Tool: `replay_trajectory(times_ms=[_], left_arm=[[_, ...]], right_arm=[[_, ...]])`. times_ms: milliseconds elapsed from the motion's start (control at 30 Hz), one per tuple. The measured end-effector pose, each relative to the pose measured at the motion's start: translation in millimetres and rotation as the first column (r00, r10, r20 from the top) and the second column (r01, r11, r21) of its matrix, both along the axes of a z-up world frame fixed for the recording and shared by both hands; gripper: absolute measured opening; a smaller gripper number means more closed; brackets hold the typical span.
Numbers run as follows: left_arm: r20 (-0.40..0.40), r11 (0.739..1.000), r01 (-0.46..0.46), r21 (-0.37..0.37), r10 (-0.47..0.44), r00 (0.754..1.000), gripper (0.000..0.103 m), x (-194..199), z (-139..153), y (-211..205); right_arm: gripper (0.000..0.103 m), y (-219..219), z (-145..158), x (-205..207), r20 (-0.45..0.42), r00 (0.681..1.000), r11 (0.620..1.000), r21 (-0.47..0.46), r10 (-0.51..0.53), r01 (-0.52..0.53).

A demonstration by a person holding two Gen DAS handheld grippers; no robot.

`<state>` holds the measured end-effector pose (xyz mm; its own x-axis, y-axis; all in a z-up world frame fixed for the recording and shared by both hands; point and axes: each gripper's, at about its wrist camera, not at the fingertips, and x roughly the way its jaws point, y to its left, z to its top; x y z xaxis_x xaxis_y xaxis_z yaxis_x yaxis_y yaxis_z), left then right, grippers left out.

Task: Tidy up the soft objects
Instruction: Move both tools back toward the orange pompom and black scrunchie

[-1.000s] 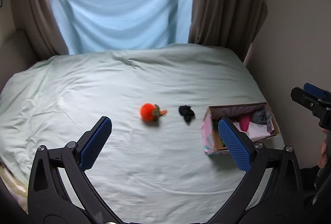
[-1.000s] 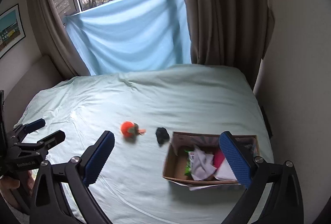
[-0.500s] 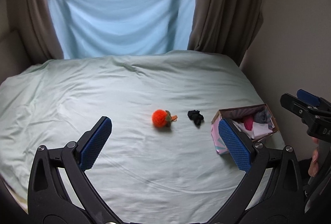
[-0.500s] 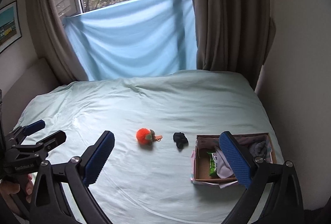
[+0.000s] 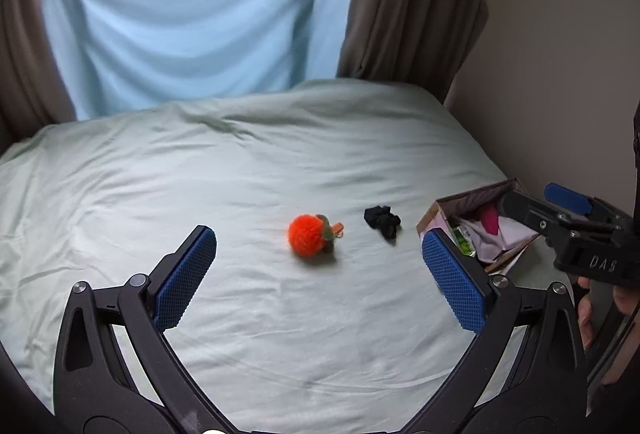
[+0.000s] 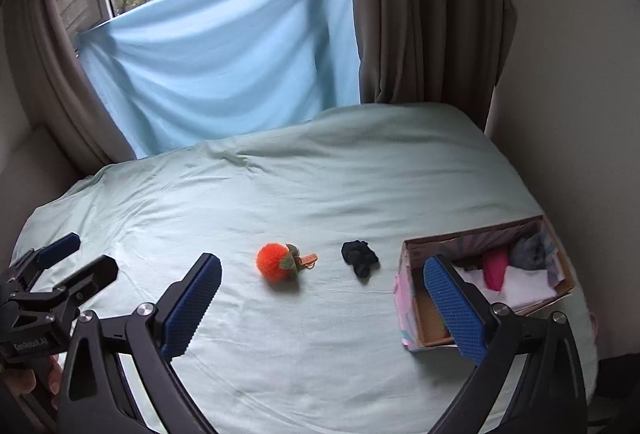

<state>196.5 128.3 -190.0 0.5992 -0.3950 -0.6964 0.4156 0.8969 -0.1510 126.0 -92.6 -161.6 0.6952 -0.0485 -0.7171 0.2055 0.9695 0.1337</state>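
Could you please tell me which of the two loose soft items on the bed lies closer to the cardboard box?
The small black cloth bundle lies closer to the cardboard box; the fluffy orange pom-pom sits farther out, on the bundle's other side.

Cardboard box (image 5: 440,209) of folded cloths partly hidden in the left wrist view behind one blue-padded finger (image 5: 454,284) and the black gripper at the right edge (image 5: 560,218). Small black crumpled cloth (image 6: 359,257) too small to identify. Pale green bedsheet (image 6: 320,177) cut off by the lower edge in both views.
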Motion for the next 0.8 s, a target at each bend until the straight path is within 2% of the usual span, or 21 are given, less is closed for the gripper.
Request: replay_trajectory(times_ms=[133,300,500,633,800], left_arm=[[-0.013,0.999,0.037,-0.025,-0.037,0.999,0.103,29.5,-32.2,-11.9],[-0.022,0.995,0.101,0.018,-0.101,0.995,0.102,61.8,-85.9,-35.5],[-0.06,0.988,0.15,0.027,-0.149,0.987,0.102,97.4,-155.9,-61.7],[-0.102,0.988,0.152,0.027,-0.149,0.984,0.102,116.4,-204.4,-77.4],[-0.148,0.992,0.124,0.013,-0.121,0.982,0.102,135.8,-247.6,-90.6]], right_arm=[[0.101,-1.3,-32.4,17.2,-0.002,0.999,0.999,-0.019,-0.033,0.033],[0.101,-7.6,-92.2,44.9,-0.02,0.998,0.997,-0.033,-0.064,0.063],[0.1,-12.5,-166.6,79.0,-0.048,0.997,0.996,-0.071,-0.062,0.059],[0.1,-16.5,-209.1,99.3,-0.062,0.996,0.993,-0.103,-0.06,0.053],[0.091,-20.5,-256.1,125.3,-0.1,0.993,0.989,-0.139,-0.056,0.042]])
